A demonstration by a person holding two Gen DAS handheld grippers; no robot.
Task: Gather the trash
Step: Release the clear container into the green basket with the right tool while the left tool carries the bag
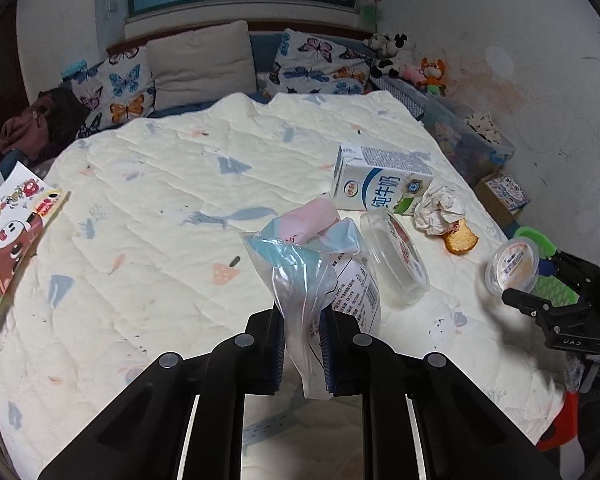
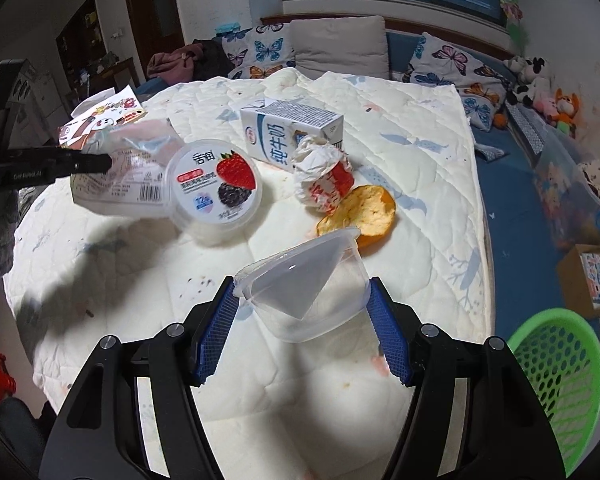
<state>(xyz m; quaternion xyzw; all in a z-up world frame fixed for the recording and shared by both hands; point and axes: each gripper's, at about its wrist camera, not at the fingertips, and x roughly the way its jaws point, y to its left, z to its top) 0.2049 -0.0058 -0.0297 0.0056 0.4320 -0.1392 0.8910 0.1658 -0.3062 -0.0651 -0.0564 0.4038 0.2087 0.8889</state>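
Observation:
My left gripper (image 1: 302, 354) is shut on a clear plastic bag (image 1: 312, 276) with pink and blue contents, held above the quilted bed; the bag also shows in the right wrist view (image 2: 116, 168). My right gripper (image 2: 304, 332) is shut on a clear plastic cup (image 2: 304, 292), seen from the left as a cup with an orange label (image 1: 510, 266). On the quilt lie a round yogurt tub (image 2: 216, 188), a milk carton (image 2: 288, 130), a crumpled wrapper (image 2: 322, 172) and an orange bread slice (image 2: 364, 212).
A green mesh basket (image 2: 560, 384) stands on the floor at the right of the bed. A cartoon paper bag (image 1: 12, 236) lies at the bed's left edge. Butterfly pillows (image 1: 116, 88), plush toys (image 1: 412, 64) and storage boxes (image 2: 592, 280) line the far side and right wall.

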